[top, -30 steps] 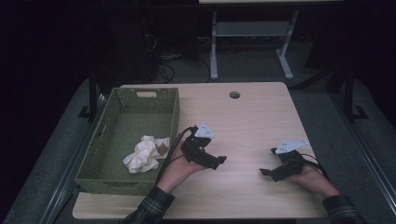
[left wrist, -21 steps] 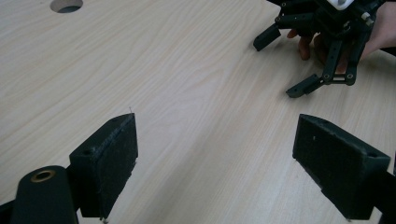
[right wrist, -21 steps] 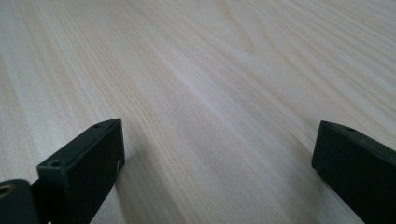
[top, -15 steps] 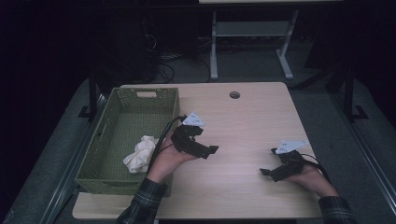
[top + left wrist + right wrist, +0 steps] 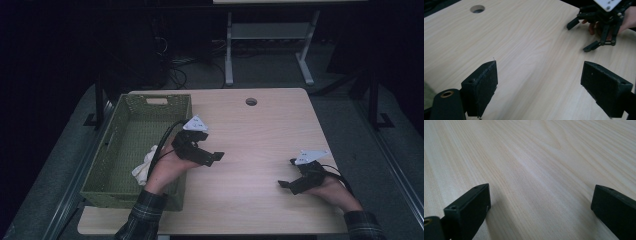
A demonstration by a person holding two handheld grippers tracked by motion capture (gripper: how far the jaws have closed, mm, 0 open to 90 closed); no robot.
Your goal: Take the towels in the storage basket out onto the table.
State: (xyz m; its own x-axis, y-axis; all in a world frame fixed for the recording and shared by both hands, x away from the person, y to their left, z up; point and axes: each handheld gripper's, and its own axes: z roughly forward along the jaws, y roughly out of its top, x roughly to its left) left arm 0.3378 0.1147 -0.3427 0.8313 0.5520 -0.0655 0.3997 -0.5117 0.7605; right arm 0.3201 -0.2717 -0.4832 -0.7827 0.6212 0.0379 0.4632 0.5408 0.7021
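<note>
One green woven basket (image 5: 165,107) sits on the counter (image 5: 260,130) at its left side, holding a single crumpled white cloth (image 5: 143,167) against its near right wall. The cloth is bunched and wrinkled. The left gripper (image 5: 212,157) hovers just right of the basket, fingers apart and empty. The right gripper (image 5: 287,185) rests low on the counter, well apart, fingers also spread.

In the high view, the left hand (image 5: 167,170) is covering part of the white cloth (image 5: 143,167) lying in the green basket (image 5: 131,125). Both plaid sleeves (image 5: 142,217) are being cut off by the bottom edge. In the left gripper view, the right gripper (image 5: 584,35) is running off the upper right corner.
</note>
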